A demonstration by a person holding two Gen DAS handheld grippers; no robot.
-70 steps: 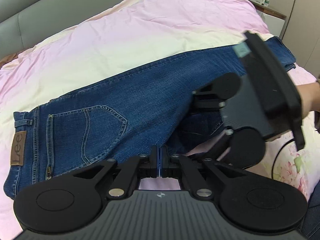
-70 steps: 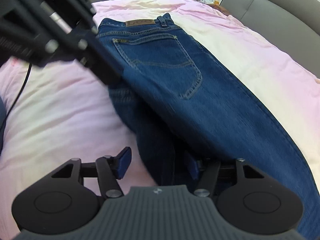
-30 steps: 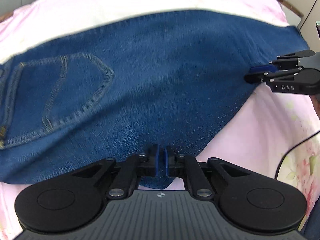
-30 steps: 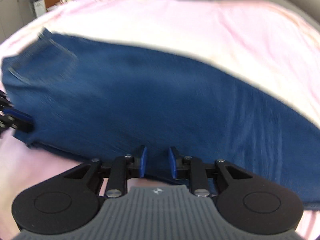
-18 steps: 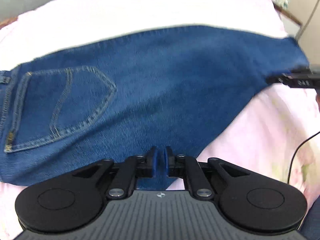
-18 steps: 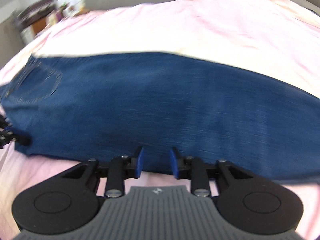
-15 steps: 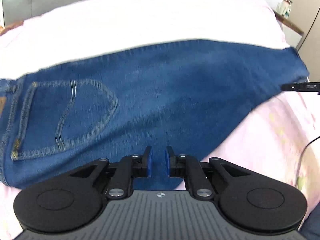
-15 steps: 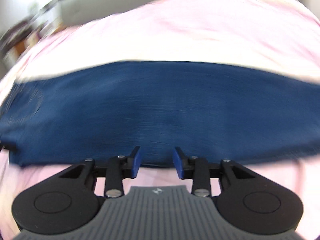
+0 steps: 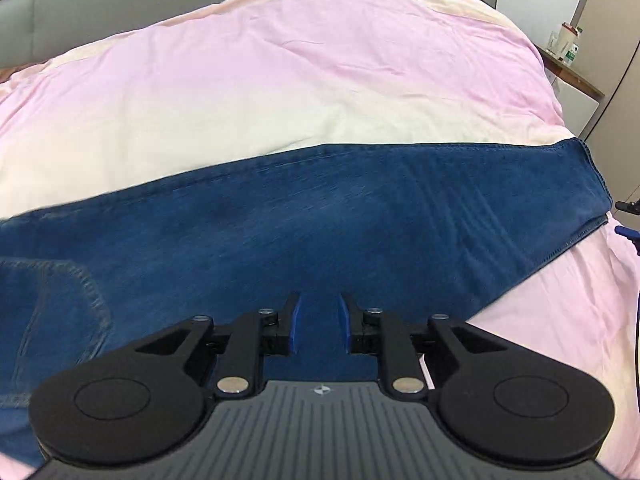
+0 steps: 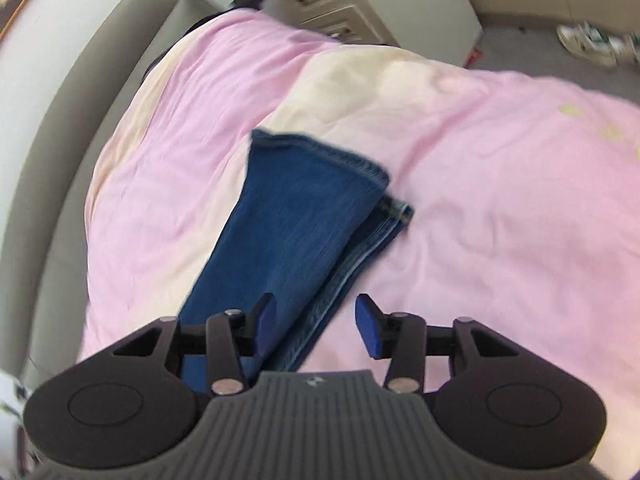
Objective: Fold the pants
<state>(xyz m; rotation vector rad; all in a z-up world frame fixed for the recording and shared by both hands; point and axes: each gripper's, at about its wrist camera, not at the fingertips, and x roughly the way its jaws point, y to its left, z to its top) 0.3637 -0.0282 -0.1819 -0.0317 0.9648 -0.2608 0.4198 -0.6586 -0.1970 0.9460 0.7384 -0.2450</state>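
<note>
Both hand-held grippers, left (image 9: 319,323) and right (image 10: 315,325), hover with jaws apart over the jeans (image 9: 320,216) on the bed (image 9: 280,72). Pinch both stacked hems (image 10: 384,196) together (they sit slightly offset), then carry them toward the waist.

Jeans (image 9: 360,216) were dark blue denim, lighter stitching at hems and pocket. Duvet (image 9: 280,80) was pink fading to cream bands, small yellow-green flecks on one side. Headboard (image 9: 120,4) grey. Both tools black, pads (image 9: 295,322) blue.

Black ribbed left gripper (image 9: 319,324), blue-padded fingers (image 9: 294,325), silver screws.
</note>
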